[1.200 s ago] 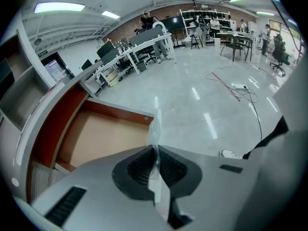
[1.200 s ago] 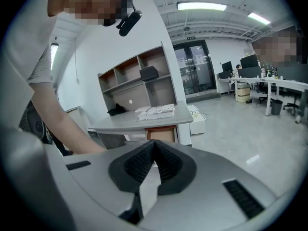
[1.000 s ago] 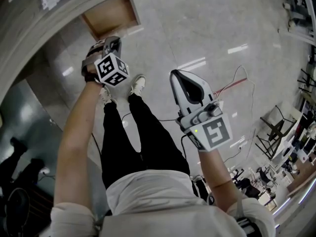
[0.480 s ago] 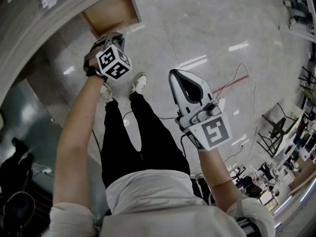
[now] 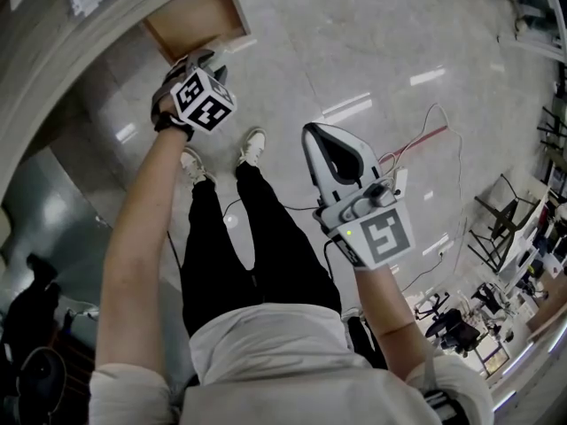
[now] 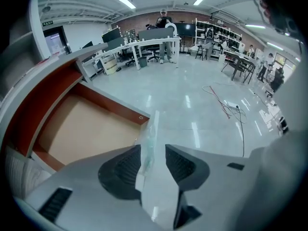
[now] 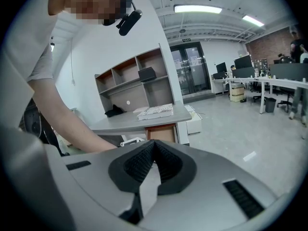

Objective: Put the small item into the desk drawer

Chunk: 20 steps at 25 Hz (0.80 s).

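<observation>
The open brown wooden desk drawer lies below my left gripper. Its jaws have just been opening, and the thin clear plastic packet stands unpinched between them, near the drawer's corner. It looks light, limp and slippery, best pinched flat mid-sheet. My right gripper is clenched on nothing.

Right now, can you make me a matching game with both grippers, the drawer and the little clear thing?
Things: 1 left gripper; 2 right gripper; 3 desk drawer; 4 small clear item.
States: A pulled open; B jaws together; C between parted jaws; D jaws apart.
Pairs: 1-D, 2-B, 3-A, 4-C.
The left gripper's jaws have just been opening, the item between them.
</observation>
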{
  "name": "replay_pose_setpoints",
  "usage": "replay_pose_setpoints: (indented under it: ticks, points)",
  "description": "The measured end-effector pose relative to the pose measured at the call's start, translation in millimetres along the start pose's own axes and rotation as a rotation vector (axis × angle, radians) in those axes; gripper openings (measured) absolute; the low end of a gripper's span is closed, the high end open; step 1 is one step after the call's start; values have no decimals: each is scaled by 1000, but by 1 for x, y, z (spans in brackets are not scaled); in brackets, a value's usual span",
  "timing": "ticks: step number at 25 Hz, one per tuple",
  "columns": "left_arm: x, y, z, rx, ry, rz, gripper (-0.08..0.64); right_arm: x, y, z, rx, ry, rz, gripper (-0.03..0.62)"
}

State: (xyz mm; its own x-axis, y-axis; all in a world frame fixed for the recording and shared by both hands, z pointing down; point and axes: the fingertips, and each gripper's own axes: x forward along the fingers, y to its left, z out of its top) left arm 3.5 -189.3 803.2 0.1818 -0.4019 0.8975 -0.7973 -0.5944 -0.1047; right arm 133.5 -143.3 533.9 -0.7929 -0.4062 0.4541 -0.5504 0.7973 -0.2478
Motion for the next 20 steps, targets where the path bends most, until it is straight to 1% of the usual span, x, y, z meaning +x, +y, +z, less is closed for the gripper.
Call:
replay_pose_setpoints:
  ticks: [2, 6, 10, 12, 15, 17, 20]
  points:
    - [-2, -1, -2, -8, -2, -1, 172, -2, 4, -1, -2, 3, -5, 23]
    - [-18, -2, 1, -3, -25, 16, 173, -7, 14, 7, -14, -22, -15, 23]
    - [-44, -4, -1, -37, -67, 29, 173, -10, 31, 16, -30, -49, -9, 23]
    - [-61, -12, -8, -61, -93, 25, 173, -10, 44, 22, -34, -60, -5, 23]
    - [-83, -27, -31, -78, -105, 14, 173, -10, 68, 36, -48, -90, 4, 23]
    - [-100, -29, -49, -110, -122, 20, 173, -12, 86, 45, -61, -105, 2, 23]
    - [-140, -26, -65, -214, -186, 46, 172, -20, 115, 59, -52, -115, 3, 23]
